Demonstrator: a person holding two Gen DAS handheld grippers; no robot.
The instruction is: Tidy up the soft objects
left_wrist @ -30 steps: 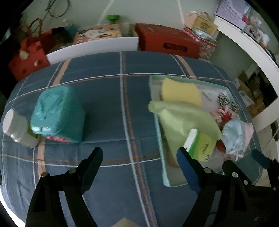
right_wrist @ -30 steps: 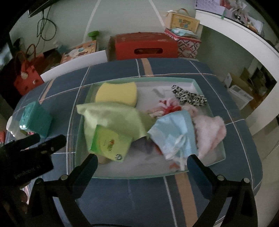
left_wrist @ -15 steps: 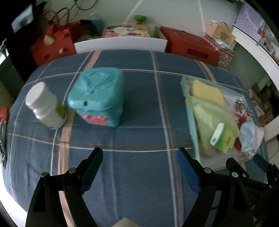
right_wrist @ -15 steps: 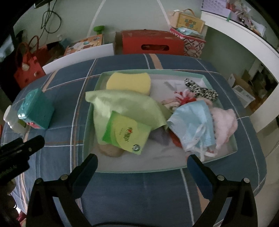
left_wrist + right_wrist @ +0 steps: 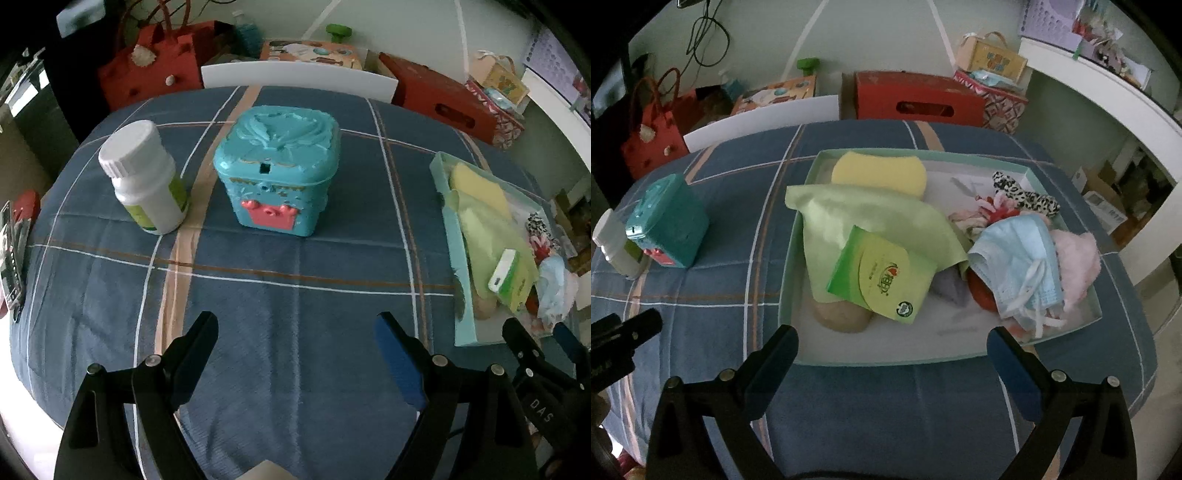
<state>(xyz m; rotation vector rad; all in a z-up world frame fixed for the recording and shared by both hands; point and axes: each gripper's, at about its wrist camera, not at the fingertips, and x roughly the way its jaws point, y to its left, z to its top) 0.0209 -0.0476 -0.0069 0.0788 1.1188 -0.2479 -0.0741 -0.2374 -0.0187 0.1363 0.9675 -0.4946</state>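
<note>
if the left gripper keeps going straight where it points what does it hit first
Most likely the bare blue cloth just ahead of the open left gripper, since it points steeply down. The teal box lies further along that line, though depth is hard to judge.

The left tongs [image 5: 295, 332] are swinging away from the tray [image 5: 460, 295] & now facing the teal box [image 5: 279, 173] & white bottle [image 5: 146, 177]. The right tongs [image 5: 892, 345] are moving a bit closer to the tray.
</note>
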